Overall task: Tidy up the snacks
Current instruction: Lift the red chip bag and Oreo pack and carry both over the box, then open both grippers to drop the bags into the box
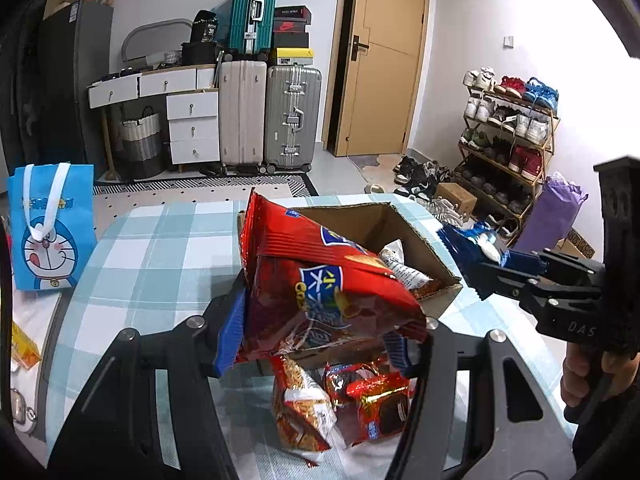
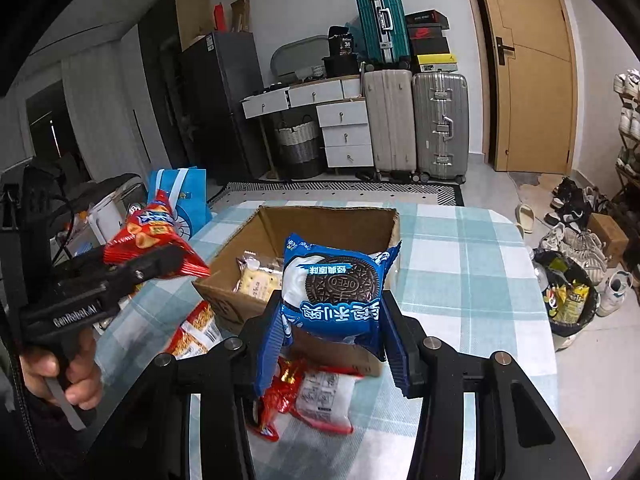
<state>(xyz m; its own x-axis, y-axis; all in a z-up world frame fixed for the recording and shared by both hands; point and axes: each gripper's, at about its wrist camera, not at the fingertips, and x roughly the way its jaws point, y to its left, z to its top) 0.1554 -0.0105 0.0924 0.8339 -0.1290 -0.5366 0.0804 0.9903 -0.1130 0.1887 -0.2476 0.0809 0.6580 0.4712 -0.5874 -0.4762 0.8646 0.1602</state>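
My left gripper point(image 1: 316, 340) is shut on a big red snack bag point(image 1: 320, 280), held above the near edge of an open cardboard box point(image 1: 400, 216). The same red snack bag point(image 2: 154, 236) and left gripper point(image 2: 160, 264) show at the left of the right wrist view. My right gripper point(image 2: 328, 344) is shut on a blue Oreo pack point(image 2: 334, 284), lifted in front of the cardboard box point(image 2: 316, 220); that right gripper point(image 1: 490, 276) appears at right in the left wrist view with the Oreo pack point(image 1: 468, 242). Cracker packets point(image 2: 258, 276) lie inside the box.
Several red snack packets point(image 1: 360, 400) lie on the checked tablecloth point(image 1: 160, 264) near the box's front. A blue cartoon bag point(image 1: 46, 224) stands at the table's left. Suitcases point(image 1: 272, 116), drawers and a shoe rack point(image 1: 508, 136) line the room behind. A bin point(image 2: 568, 300) stands on the floor at right.
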